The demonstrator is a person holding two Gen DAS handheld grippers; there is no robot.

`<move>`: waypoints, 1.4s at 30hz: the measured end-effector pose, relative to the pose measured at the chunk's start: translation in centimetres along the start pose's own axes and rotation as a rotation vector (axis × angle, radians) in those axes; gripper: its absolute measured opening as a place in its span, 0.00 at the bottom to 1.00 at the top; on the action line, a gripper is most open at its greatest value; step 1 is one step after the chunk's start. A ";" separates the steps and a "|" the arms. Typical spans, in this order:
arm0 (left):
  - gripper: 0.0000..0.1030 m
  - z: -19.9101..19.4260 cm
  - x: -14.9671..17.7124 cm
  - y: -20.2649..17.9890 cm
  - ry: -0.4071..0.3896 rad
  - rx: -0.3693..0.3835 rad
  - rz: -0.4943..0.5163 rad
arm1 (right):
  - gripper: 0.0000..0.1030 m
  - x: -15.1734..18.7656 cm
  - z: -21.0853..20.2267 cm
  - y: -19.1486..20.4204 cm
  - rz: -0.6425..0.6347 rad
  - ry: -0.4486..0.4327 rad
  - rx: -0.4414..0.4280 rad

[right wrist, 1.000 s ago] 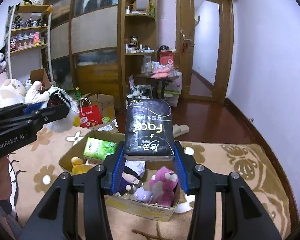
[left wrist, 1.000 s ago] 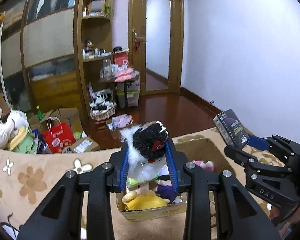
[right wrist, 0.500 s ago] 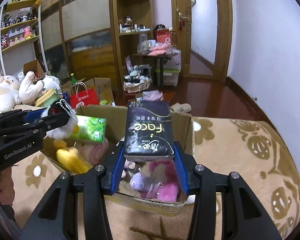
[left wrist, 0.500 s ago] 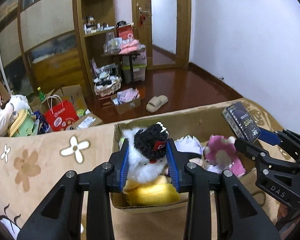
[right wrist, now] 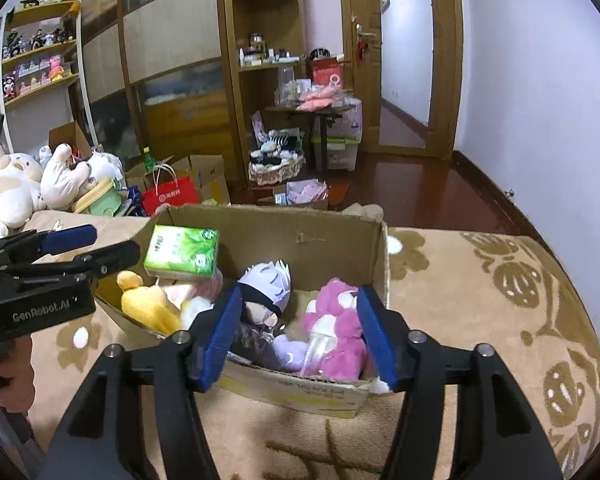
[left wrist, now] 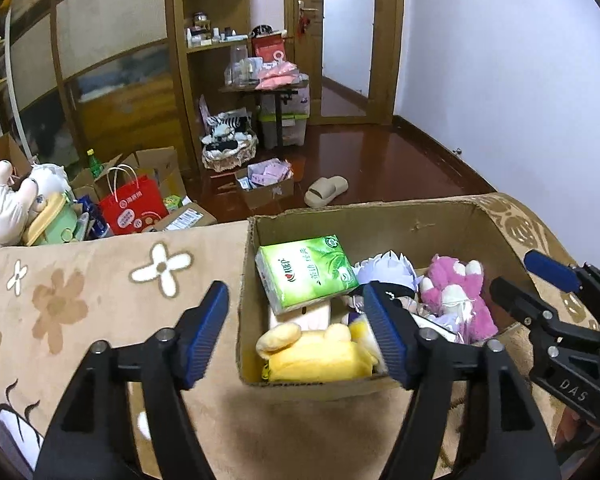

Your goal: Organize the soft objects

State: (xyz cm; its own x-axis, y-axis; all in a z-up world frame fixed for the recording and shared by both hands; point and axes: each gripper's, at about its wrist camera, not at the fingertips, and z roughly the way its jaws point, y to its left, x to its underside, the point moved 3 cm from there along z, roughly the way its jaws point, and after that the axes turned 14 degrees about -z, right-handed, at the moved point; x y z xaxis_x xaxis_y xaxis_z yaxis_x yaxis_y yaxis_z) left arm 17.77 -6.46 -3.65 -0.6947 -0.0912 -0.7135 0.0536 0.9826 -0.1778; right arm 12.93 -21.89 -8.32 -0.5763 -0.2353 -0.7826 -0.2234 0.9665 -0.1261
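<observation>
Two grippers hover over an open cardboard box on a flowered blanket. The left gripper and right gripper are opening, fingers apart, nothing between them. Inside lie a green tissue pack, yellow plush and pink plush.

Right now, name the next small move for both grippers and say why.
Probably lift both clear of the cardboard box. The left gripper and right gripper are opening with nothing between the jaws, and the box already holds the toys.

left claw opening, plush gone | right claw opening, black pack gone
</observation>
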 end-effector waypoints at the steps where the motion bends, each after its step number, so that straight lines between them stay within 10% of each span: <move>1: 0.74 -0.7 0.1 0.0 -0.013 -0.002 0.006 | 0.68 0.0 -0.4 0.0 0.000 -0.007 0.005; 12: 0.93 -7.4 0.3 0.7 -0.123 -0.034 0.013 | 1.00 -1.0 -6.2 -0.7 0.035 -0.110 0.069; 42: 0.98 -17.2 4.0 4.2 -0.289 -0.045 -0.047 | 1.00 0.2 -16.6 0.0 0.047 -0.277 0.153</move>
State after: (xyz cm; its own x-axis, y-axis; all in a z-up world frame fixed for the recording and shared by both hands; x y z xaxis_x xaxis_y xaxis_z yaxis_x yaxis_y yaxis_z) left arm 2.92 0.05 4.39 -0.4626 -0.1722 -0.8697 -0.0101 0.9819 -0.1891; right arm -0.27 -23.61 1.62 -0.3425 -0.1732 -0.9234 -0.0685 0.9848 -0.1593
